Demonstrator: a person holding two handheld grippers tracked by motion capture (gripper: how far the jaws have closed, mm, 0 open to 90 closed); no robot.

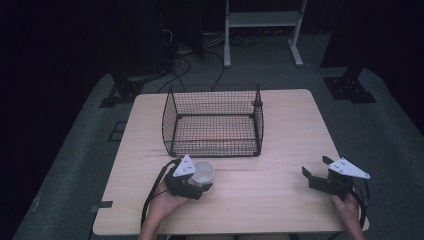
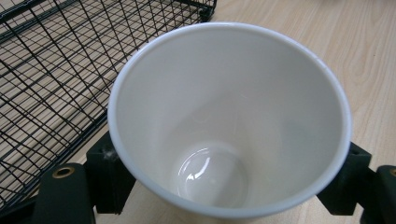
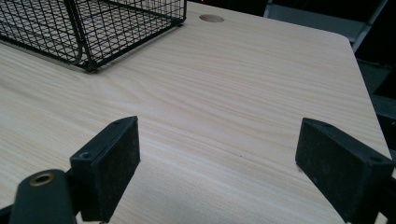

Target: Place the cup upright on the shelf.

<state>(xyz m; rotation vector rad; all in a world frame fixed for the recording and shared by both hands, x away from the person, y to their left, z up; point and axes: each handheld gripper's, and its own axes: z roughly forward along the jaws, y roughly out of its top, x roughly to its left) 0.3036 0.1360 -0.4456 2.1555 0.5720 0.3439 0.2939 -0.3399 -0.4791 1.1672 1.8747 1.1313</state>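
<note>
Near the desk's front edge, left of middle: a white cup (image 1: pixel 203 172) stands upright on the pale wood desk (image 1: pixel 280 135), just in front of a black wire basket (image 1: pixel 214 121) and close to its front wall without touching it.
Writing: no brand, label or lettering can be read on the cup, the basket or the grippers.
Cup's look: plain glossy white, round rim, walls narrowing to a small flat bottom; in the left gripper view the cup (image 2: pixel 229 121) is seen from above and its inside holds nothing but a glint of light.
Left gripper (image 1: pixel 197 184): clamped on the cup, one black pad pressing each side of the wall below the rim.
Left hand (image 1: pixel 167 197): comes in from the bottom edge, wrapped around the gripper's body, a cable looping off to its left.
Right gripper (image 1: pixel 316 171): jaws wide apart with bare desk between them, well away from the cup, near the desk's right front corner.
Right hand (image 1: pixel 346 207): holds its gripper low over the desk, pointing up and to the left.
Basket from the right gripper view: the basket (image 3: pixel 93 28) sits at the upper left, a round hole (image 3: pixel 211 18) in the desk just beyond its corner.
</note>
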